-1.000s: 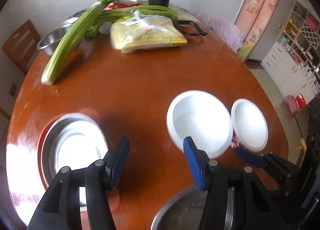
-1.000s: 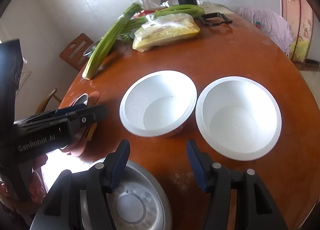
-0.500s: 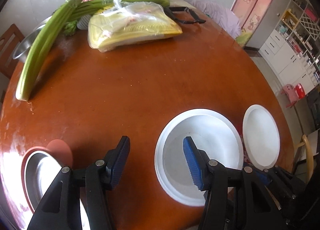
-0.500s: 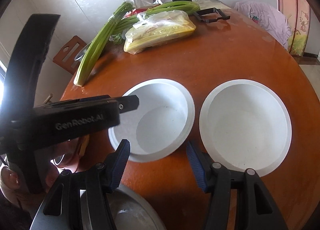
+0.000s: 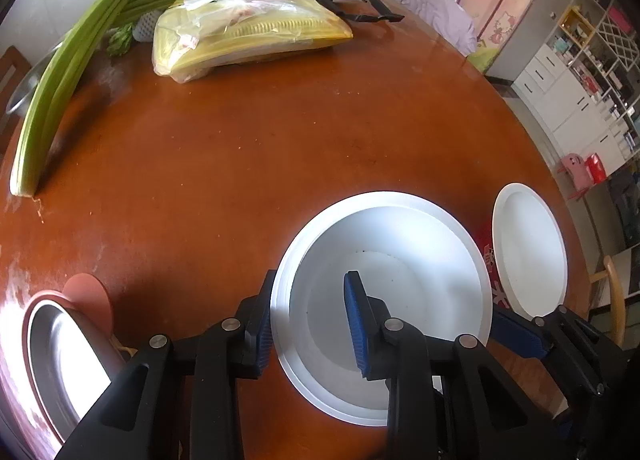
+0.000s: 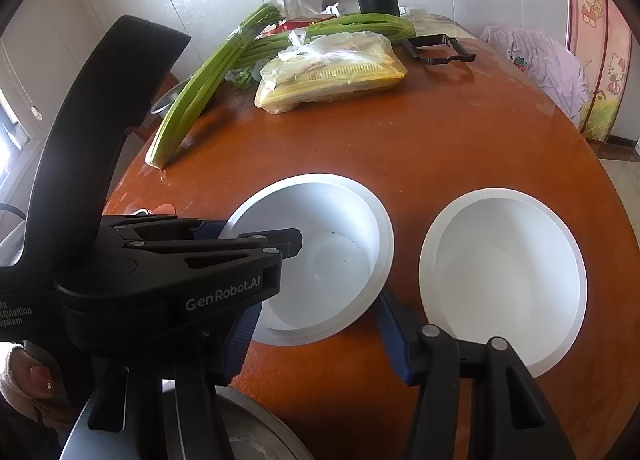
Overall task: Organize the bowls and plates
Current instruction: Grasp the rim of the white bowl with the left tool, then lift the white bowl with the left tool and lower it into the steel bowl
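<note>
Two white bowls sit side by side near the table's [image 6: 440, 132] 6 o'clock edge. The left bowl [image 6: 332, 260] is the one in hand, and the right bowl [image 6: 504, 280] is probably where it will nest. The left gripper [image 5: 310, 300] straddles its rim at 9 o'clock. Its jaws have just been closing, but I cannot tell whether the pads bite yet, so squeeze firmly before lifting level. The right gripper [image 6: 318, 324] gapes and holds nothing. A second ago the left gripper hung wide over bare table.

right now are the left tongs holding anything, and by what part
Yes. The left tongs, which have just been closing, grip the nearer white bowl by its rim, one finger outside the wall and one inside.
</note>
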